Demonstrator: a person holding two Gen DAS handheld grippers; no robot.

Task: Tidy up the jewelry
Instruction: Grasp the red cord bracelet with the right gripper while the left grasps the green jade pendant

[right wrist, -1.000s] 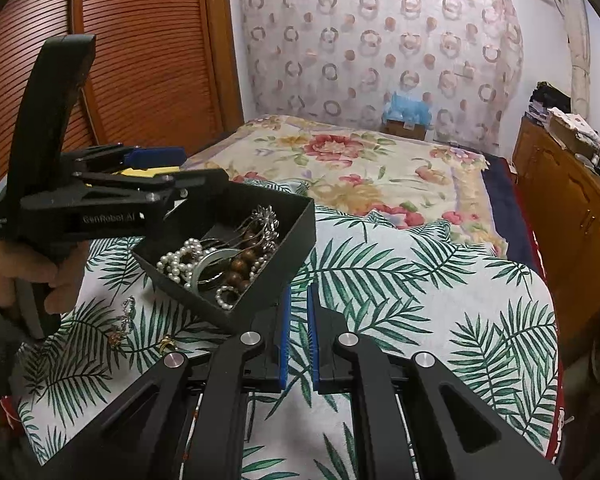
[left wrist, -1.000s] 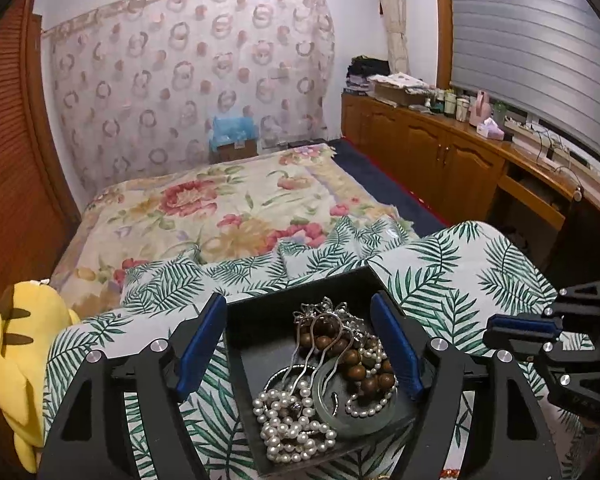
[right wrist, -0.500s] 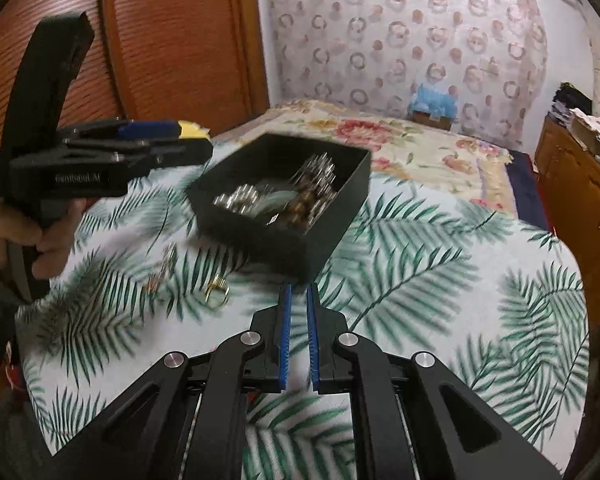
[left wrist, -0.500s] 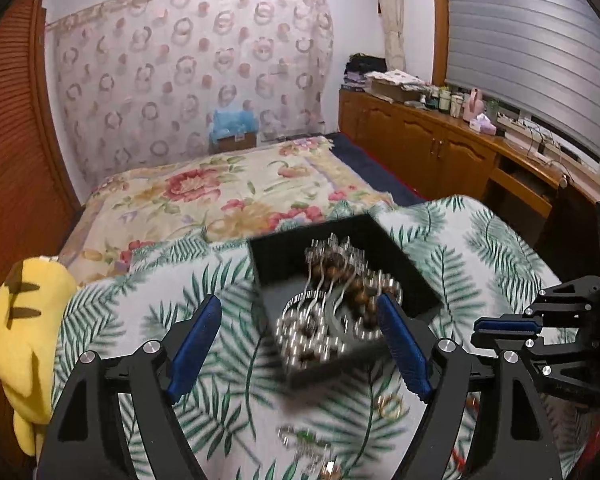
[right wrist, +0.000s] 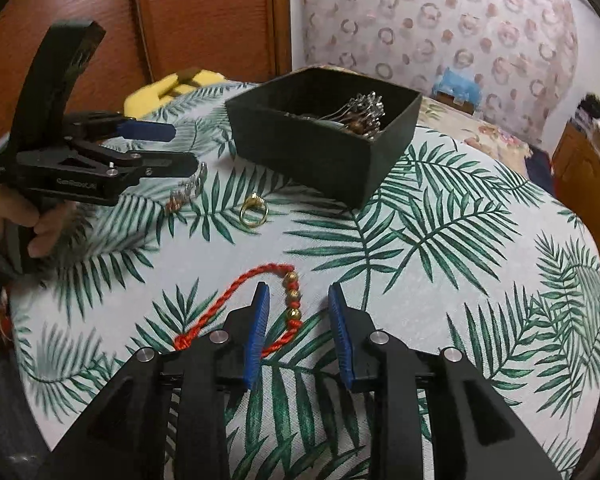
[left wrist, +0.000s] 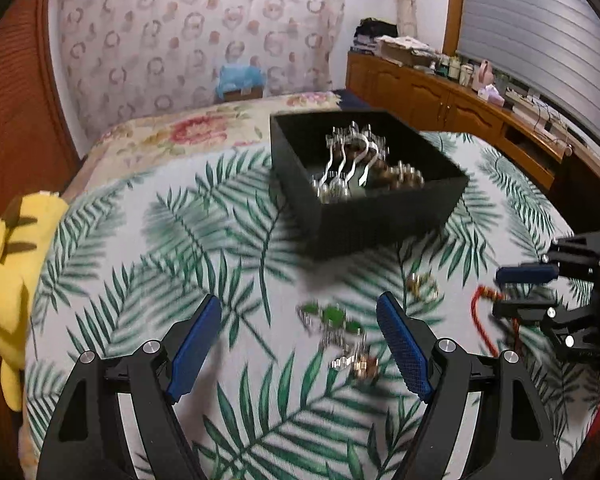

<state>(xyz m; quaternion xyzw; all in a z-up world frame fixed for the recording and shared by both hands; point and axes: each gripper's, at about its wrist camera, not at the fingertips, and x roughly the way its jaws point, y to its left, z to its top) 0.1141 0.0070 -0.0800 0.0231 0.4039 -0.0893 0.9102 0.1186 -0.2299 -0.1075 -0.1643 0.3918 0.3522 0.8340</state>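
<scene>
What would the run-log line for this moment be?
left gripper: open, over green piece | right gripper: open, straddling red cord bracelet | black box: on cloth

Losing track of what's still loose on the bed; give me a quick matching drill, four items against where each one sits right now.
Items:
1. red cord bracelet
2. gold ring
3. green-stone piece
4. hair clips

Places:
A. inside the black box
B. between the open jaws of the left gripper
C. between the open jaws of the right gripper
D. on the leaf-print cover, just in front of the box

Pairs: 1-C, 2-D, 3-B, 4-A
</scene>
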